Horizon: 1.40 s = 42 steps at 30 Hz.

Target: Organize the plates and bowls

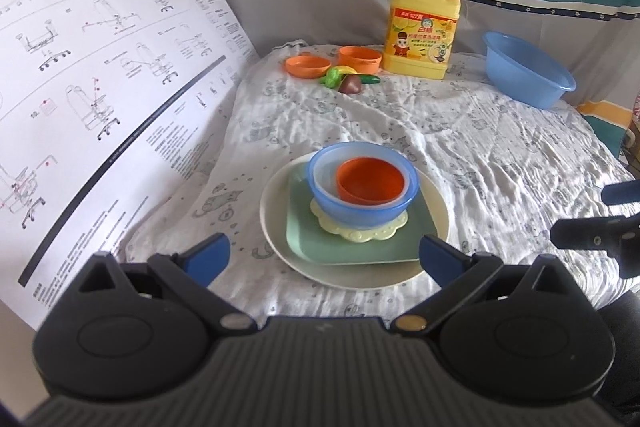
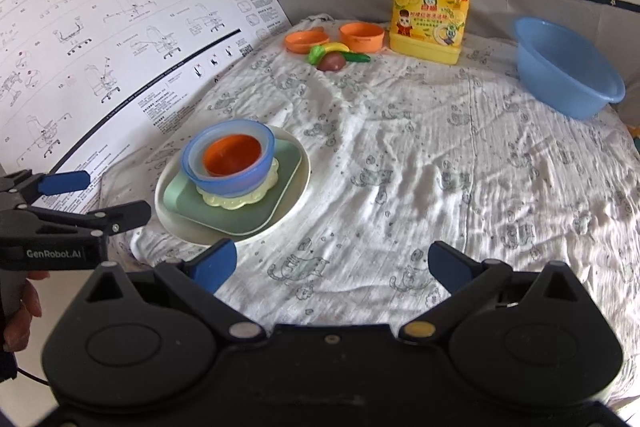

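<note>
Left wrist view: left gripper (image 1: 324, 257) hangs just before the stack, jaws wide and empty. The stack sits on the cloth (image 1: 500, 155): round plate (image 1: 360, 277), square green plate (image 1: 360, 249), yellow scalloped dish (image 1: 362, 233), blue bowl (image 1: 360, 209), orange cup (image 1: 370, 185) innermost. Part of the right gripper (image 1: 612, 215) shows at the right edge.

Right wrist view: right gripper (image 2: 330, 267) hovers over bare cloth, jaws wide, holding nothing. An orange dish (image 2: 306, 41) and orange bowl (image 2: 362, 35) lie far back beside the toy vegetables (image 2: 336, 57) and detergent jug (image 2: 430, 11), well apart from the stack. Nesting appears nearly finished; the next move likely calls for a long reach to these.
</note>
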Available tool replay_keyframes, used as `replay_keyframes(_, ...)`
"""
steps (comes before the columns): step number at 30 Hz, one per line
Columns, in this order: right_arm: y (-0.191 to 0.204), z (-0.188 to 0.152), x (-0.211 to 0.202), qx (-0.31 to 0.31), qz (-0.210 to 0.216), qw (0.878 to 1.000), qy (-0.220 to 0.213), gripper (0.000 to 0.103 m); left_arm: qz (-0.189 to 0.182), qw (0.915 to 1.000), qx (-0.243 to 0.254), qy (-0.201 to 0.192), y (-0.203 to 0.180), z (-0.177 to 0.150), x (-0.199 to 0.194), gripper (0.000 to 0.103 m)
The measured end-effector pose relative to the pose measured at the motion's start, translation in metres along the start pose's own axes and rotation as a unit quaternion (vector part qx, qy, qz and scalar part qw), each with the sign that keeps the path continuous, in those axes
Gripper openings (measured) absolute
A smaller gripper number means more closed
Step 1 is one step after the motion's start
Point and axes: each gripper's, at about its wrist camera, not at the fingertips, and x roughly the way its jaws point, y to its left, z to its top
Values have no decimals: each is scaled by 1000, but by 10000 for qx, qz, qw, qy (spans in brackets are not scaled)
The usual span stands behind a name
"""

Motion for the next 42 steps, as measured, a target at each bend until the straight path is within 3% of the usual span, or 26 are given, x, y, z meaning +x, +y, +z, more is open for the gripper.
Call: replay_keyframes(42,2,-4,20,-401,-5,9988,280,103,-28,9995,128,288,-7,-9,23,103)
